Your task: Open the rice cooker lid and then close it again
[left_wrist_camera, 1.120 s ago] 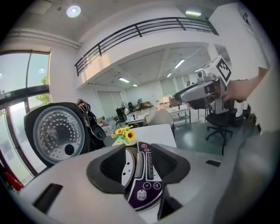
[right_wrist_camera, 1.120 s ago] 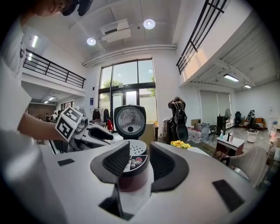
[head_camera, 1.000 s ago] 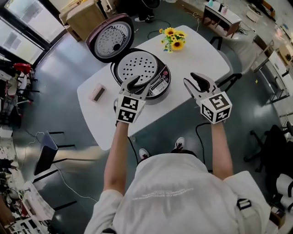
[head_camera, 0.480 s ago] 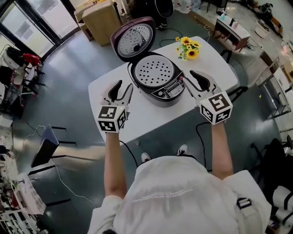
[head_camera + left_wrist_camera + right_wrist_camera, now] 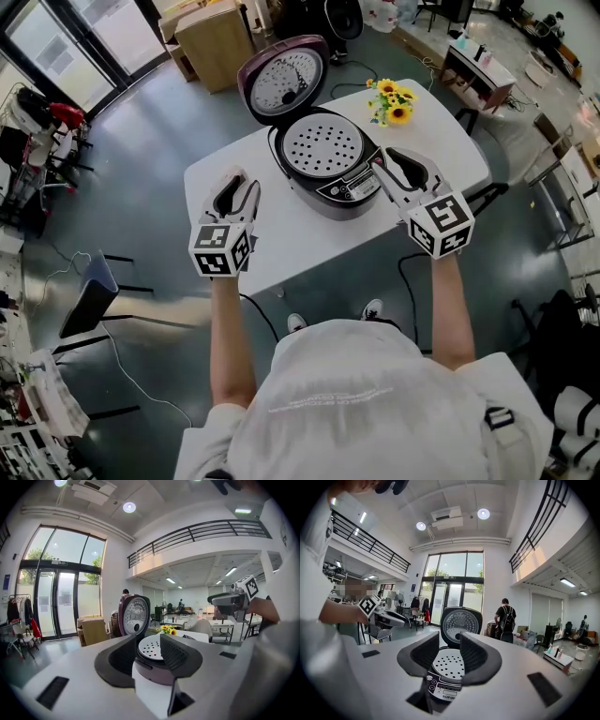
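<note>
The purple-and-black rice cooker (image 5: 328, 161) stands on the white table (image 5: 441, 131) with its lid (image 5: 281, 80) tipped up and back, baring the perforated inner plate. My left gripper (image 5: 234, 195) hovers left of the cooker, apart from it. Its jaws are closing with nothing between them. My right gripper (image 5: 398, 167) hangs open just right of the cooker's control panel, not touching it. The left gripper view frames the cooker (image 5: 150, 670) and raised lid (image 5: 134, 616) beyond its jaws (image 5: 149, 640). The right gripper view looks past its jaws (image 5: 449, 641) at the panel (image 5: 443, 686) and lid (image 5: 461, 625).
A bunch of sunflowers (image 5: 392, 101) lies at the table's far right. A wooden cabinet (image 5: 214, 37) stands behind the table, a dark stool (image 5: 84, 305) on the floor at left, and a cable (image 5: 131, 361) trails beside it. A person (image 5: 505, 618) stands in the background.
My left gripper has moved from in front of the cooker out to its left side. The right gripper shifted slightly. The lid stays open.
</note>
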Available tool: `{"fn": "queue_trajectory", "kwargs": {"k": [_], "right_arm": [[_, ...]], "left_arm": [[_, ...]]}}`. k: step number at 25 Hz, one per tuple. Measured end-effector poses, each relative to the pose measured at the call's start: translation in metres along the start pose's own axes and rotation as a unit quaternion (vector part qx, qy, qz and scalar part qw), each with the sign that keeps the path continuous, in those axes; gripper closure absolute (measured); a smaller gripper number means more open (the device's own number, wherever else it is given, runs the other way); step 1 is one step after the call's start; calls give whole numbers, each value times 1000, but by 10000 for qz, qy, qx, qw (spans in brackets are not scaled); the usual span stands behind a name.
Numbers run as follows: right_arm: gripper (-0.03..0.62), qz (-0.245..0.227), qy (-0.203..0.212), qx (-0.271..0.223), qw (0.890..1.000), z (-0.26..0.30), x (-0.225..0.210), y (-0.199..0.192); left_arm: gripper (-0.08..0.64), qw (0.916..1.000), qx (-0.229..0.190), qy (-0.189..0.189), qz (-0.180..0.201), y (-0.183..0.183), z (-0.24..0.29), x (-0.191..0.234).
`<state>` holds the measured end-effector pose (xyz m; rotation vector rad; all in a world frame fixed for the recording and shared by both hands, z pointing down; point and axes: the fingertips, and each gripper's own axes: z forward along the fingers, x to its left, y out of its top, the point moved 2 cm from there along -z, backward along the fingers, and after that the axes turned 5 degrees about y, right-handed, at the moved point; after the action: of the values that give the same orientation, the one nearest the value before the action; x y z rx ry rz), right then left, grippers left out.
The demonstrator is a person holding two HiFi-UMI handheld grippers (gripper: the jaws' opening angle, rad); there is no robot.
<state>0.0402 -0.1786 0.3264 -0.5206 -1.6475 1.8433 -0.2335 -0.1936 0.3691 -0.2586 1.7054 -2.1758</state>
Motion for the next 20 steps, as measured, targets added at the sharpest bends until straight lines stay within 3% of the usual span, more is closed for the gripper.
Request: {"fn": "queue_trajectory", "kwargs": {"k": [10, 20], "right_arm": [[439, 253, -143, 18, 9996, -14, -23, -20], [439, 225, 268, -23, 9994, -21, -64, -32]], "left_arm": [[390, 9996, 204, -76, 184, 0, 22, -19], [366, 9976, 165, 240, 630, 39, 54, -40]]}}
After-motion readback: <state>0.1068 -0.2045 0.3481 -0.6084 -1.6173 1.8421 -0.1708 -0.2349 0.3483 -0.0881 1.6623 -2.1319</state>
